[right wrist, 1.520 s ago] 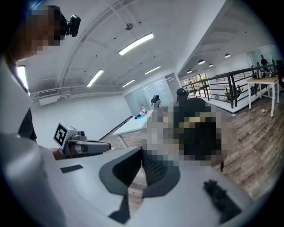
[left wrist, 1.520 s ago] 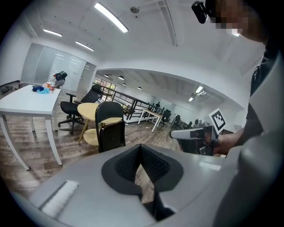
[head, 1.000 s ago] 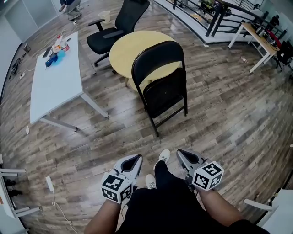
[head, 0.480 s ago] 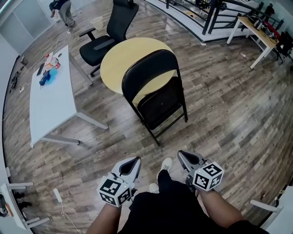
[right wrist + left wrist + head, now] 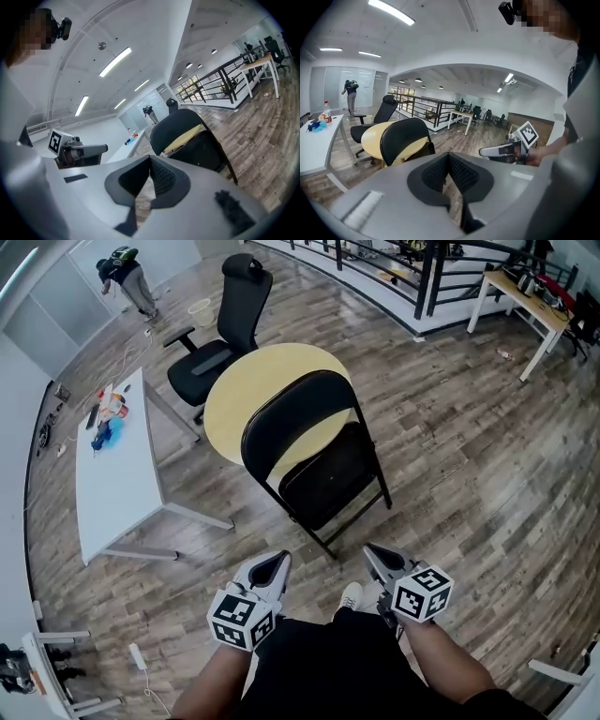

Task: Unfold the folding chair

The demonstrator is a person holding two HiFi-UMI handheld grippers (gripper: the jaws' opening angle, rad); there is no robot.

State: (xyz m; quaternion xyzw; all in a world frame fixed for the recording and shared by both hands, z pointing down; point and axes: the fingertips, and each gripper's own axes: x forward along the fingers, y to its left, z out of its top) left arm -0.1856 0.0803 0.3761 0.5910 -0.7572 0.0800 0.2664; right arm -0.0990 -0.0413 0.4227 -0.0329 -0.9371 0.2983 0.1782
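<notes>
While the folding chair (image 5: 314,460) stands folded flat on the wood floor (image 5: 469,474), its seat panel up against the backrest, I judge that I am at the very start: the approach, with nothing grasped yet. The chair is straight ahead of me, its back overlapping the edge of the round yellow table (image 5: 248,381); I cannot tell whether it leans on that table or only stands just in front of it.

The left gripper (image 5: 278,561) and the right gripper (image 5: 372,554) are both pressed together at the tips, with nothing between them. Both sit low in front of my body, side by side with my legs between them, pointing forward at the chair and tipped a little downward. Bare floor separates them from the chair's nearest leg.

Next, I reckon, I need to close that gap, spread both pairs of jaws, then take the backrest frame with one and the seat edge with the other.
</notes>
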